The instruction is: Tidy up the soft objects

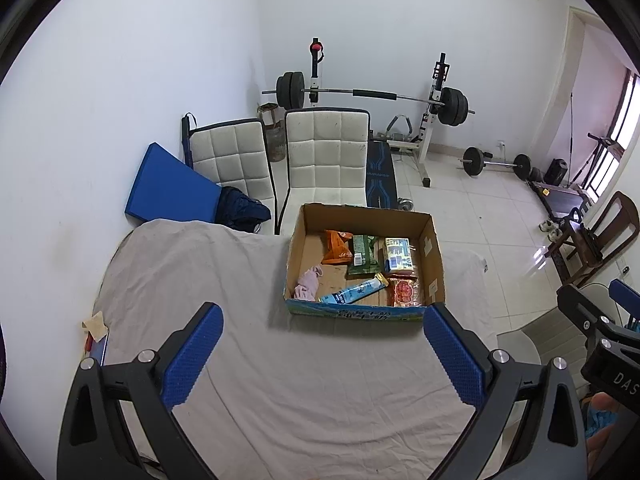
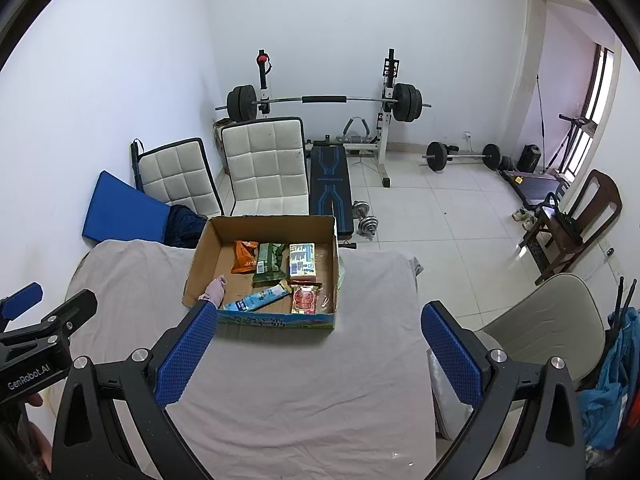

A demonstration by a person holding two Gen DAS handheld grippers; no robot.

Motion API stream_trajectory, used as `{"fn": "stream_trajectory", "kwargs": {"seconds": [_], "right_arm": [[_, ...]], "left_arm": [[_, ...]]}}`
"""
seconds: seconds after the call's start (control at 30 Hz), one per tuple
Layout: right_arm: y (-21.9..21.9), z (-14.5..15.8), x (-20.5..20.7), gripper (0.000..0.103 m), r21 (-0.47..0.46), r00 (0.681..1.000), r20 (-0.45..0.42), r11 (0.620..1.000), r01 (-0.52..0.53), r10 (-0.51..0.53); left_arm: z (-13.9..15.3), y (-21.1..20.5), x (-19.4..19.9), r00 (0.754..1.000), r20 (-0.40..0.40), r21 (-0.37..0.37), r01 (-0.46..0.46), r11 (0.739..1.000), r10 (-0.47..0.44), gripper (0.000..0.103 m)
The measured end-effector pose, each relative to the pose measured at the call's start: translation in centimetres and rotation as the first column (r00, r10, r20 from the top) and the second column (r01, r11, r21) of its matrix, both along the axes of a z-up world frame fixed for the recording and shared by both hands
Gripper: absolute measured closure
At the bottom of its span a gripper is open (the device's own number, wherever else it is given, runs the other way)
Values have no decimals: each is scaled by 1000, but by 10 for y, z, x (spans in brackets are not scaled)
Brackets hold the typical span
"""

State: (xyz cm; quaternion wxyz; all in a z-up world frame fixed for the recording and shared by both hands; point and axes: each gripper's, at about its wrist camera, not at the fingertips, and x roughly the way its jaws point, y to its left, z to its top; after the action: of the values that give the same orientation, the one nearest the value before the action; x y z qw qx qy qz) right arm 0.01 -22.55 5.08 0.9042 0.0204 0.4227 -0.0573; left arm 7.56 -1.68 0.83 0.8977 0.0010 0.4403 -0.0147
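Observation:
An open cardboard box (image 1: pixel 434 264) (image 2: pixel 200 264) stands at the far side of a table covered by a grey cloth (image 1: pixel 240 360) (image 2: pixel 300 380). Inside lie a pink cloth (image 1: pixel 307 283) (image 2: pixel 216 290), an orange packet (image 1: pixel 338 246) (image 2: pixel 245 256), a green packet (image 1: pixel 363 254) (image 2: pixel 269 262), a yellow-and-blue pack (image 1: pixel 398 255) (image 2: pixel 302 260), a light-blue stick packet (image 1: pixel 354 294) (image 2: pixel 260 299) and a red packet (image 1: pixel 405 292) (image 2: pixel 305 299). My left gripper (image 1: pixel 322 318) is open with nothing between its fingers, hovering short of the box. My right gripper (image 2: pixel 318 318) is open too, beside it.
Two white padded chairs (image 1: pixel 326 152) (image 2: pixel 262 164) stand behind the table, with a blue pad (image 1: pixel 170 184) against the wall. A barbell rack (image 1: pixel 372 96), weight bench (image 2: pixel 330 184) and dumbbells fill the tiled floor. A beige chair (image 2: pixel 548 320) and a wooden chair (image 2: pixel 576 220) stand at the right.

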Motion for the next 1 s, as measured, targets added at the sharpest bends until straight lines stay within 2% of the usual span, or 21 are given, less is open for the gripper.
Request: {"fn": "stream_trajectory", "kwargs": {"seconds": [1.0], "right_arm": [[-1,-5,14,0,1,999,8,999,-38,38]], "left_arm": [[-7,6,-2,999,3,2,-35,999,35,0]]}}
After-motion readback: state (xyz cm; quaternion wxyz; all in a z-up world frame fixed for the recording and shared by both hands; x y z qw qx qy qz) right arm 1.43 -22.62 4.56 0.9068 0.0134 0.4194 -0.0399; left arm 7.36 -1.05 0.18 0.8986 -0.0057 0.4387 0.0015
